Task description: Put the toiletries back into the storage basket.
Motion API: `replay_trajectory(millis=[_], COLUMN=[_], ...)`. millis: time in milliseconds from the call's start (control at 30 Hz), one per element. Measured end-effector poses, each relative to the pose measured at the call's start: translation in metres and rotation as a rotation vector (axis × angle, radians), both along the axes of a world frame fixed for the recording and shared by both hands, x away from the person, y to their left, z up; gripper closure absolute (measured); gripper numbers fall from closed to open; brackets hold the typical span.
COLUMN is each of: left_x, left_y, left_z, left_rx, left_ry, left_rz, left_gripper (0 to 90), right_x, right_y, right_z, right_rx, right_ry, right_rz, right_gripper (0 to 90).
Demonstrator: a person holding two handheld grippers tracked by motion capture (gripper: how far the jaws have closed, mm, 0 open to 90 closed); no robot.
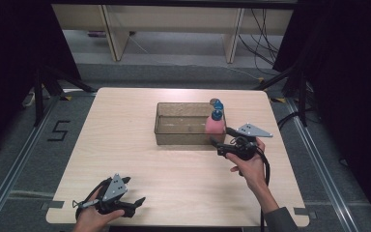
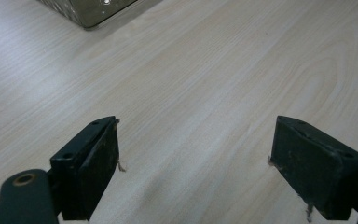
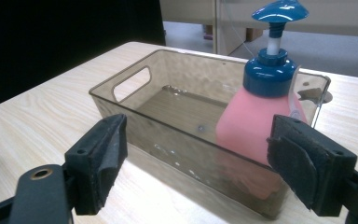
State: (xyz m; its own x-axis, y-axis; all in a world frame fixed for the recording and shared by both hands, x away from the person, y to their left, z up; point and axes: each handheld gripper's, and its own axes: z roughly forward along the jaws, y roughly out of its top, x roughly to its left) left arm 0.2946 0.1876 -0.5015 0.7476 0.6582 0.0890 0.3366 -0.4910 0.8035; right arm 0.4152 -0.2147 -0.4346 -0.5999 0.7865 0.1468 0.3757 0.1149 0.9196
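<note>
The light wood-grain table stands on grey carpet bordered by metal floor rails; pale furniture legs and loose cables occupy the background. A translucent brown bin sits right of the table's centre. The pink pump bottle stands upright in the bin's right end. The right tool, jaws spread and empty, sits just beside the bin. The left tool, jaws spread, rests at the near-left edge.

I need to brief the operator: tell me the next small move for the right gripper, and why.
Probably draw the right gripper back from the bin towards the person. The pink pump bottle stands upright inside the bin at its right end, and the jaws are open with nothing between them, so it looks placed and free. The left gripper rests open near the table's front edge.
</note>
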Motion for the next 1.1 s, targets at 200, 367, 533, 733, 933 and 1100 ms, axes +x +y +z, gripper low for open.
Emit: replay_trajectory(millis=[200, 367, 533, 733, 933, 1100], left_x=[0.0, 0.0, 0.0, 0.0, 0.0, 0.0], left_y=[0.0, 0.0, 0.0, -0.001, 0.0, 0.0], left_z=[0.0, 0.0, 0.0, -0.001, 0.0, 0.0], left_rx=[0.002, 0.0, 0.0, -0.021, -0.002, -0.002], left_ry=[-0.002, 0.0, -0.001, 0.01, 0.008, 0.001], left_rz=[0.0, 0.0, 0.0, 0.001, -0.007, -0.002], left_gripper=[14.8, 14.8, 14.8, 14.8, 14.8, 14.8], right_x=[-0.004, -0.009, -0.013, -0.015, -0.021, -0.023], right_y=[0.001, 0.004, 0.004, 0.003, 0.007, 0.006], right_z=[-0.003, -0.005, -0.007, -0.011, -0.013, -0.014], right_rx=[-0.017, -0.007, -0.011, -0.042, -0.007, -0.024], right_ry=[0.001, -0.009, 0.001, -0.026, 0.033, -0.006], right_rz=[0.013, 0.009, 0.023, 0.027, 0.037, 0.051], right_gripper=[20.0, 19.9, 19.6, 19.6, 19.6, 19.3])
